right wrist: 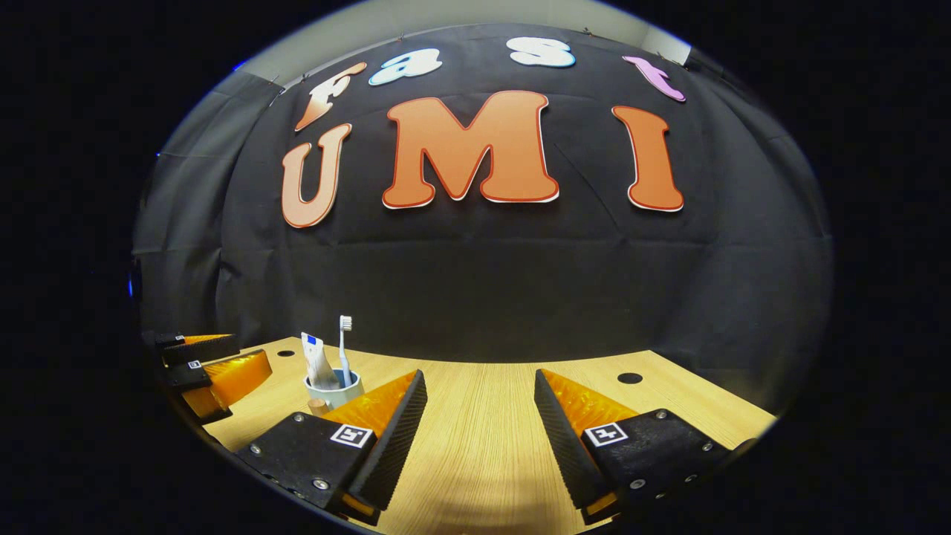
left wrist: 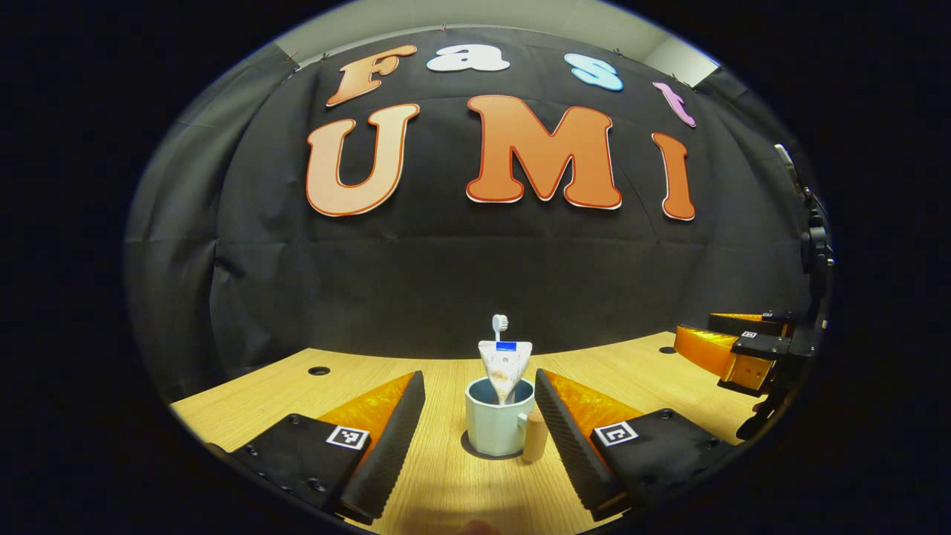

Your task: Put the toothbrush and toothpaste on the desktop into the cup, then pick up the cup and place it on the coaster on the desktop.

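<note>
Now your left claw (left wrist: 479,427) stands wide open around the cup (left wrist: 498,423), which sits on the dark coaster (left wrist: 475,450) on the worktop (left wrist: 654,371), toothbrush (left wrist: 500,324) and toothpaste (left wrist: 505,368) inside. Your right claw (right wrist: 479,431) is open too, holding nothing. The cup looks hard, smooth and top-heavy: grip its body low.

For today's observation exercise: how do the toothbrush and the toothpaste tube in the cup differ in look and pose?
The toothbrush is thin, a slim stalk with a small bristled head; the toothpaste is a broad tube, tapering down into the cup. The toothbrush reaches higher than the toothpaste. In the right gripper view the toothbrush stands nearly upright, while the toothpaste leans to the left. Both stand in the cup, poking above its rim.
</note>
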### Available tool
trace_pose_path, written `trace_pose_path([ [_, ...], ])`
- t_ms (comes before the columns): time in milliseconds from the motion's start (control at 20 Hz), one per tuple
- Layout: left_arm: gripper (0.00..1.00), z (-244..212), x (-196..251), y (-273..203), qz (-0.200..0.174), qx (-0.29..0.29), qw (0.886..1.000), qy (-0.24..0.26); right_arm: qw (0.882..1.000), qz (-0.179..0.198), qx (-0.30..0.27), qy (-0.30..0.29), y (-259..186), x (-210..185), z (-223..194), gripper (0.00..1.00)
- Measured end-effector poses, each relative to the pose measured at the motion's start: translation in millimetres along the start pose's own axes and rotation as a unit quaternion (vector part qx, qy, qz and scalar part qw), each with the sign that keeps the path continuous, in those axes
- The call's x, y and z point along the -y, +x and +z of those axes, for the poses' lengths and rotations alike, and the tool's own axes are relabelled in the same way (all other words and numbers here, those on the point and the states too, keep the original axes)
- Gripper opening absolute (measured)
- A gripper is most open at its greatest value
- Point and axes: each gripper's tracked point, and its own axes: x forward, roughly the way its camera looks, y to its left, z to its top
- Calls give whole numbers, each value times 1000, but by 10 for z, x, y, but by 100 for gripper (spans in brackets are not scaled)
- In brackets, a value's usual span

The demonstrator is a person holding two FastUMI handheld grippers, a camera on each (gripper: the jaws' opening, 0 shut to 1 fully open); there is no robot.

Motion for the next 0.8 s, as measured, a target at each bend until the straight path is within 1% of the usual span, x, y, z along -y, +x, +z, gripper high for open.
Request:
trace_pose_path([
  [200,94,37,-26,-13,5,8,1000,-2,1000,-1,2,-5,-10,-10,-8,88],
  [550,94,99,-97,-31,15,20,1000,-6,1000,-5,-6,11,9,40,-40,88],
  [800,94,89,-100,-26,15,19,1000,-8,1000,-4,-4,10,3,25,-28,88],
])
